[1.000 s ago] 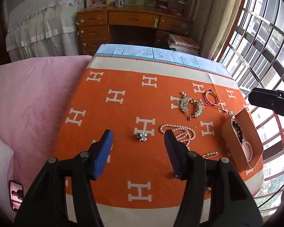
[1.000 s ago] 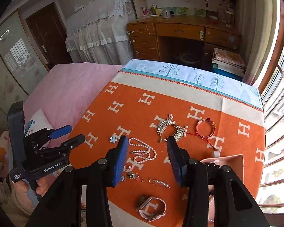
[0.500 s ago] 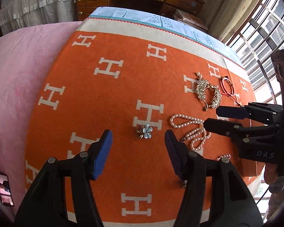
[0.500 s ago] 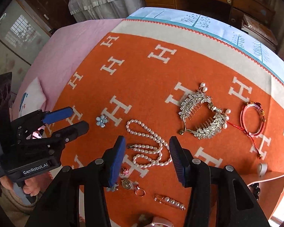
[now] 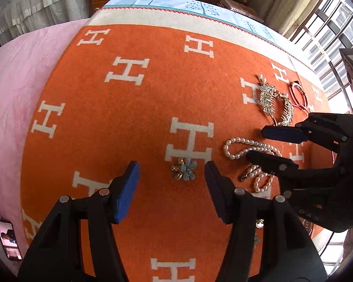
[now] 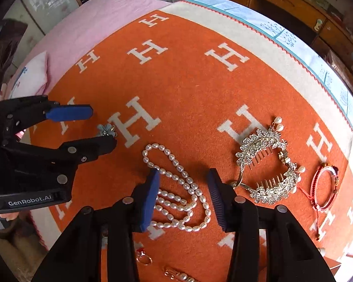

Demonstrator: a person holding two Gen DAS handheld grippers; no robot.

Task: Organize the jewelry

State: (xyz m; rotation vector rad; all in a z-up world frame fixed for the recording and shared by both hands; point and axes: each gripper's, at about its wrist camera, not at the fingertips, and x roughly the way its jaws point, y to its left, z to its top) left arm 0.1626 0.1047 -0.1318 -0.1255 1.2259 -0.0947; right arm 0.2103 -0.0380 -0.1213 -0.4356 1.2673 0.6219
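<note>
Orange blanket (image 6: 188, 89): pearl necklace (image 6: 176, 188) lies between the right gripper (image 6: 183, 195) jaws, which have just been narrowing, pads not yet touching it. Flower brooch (image 5: 184, 169) lies ahead of the left gripper (image 5: 171, 185), jaws apart, empty.

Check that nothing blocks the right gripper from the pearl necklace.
Nothing visible does. The right gripper hangs right above the pearl necklace, jaws having just narrowed, strands between them, not yet pinched. The hair comb lies beside it.
</note>
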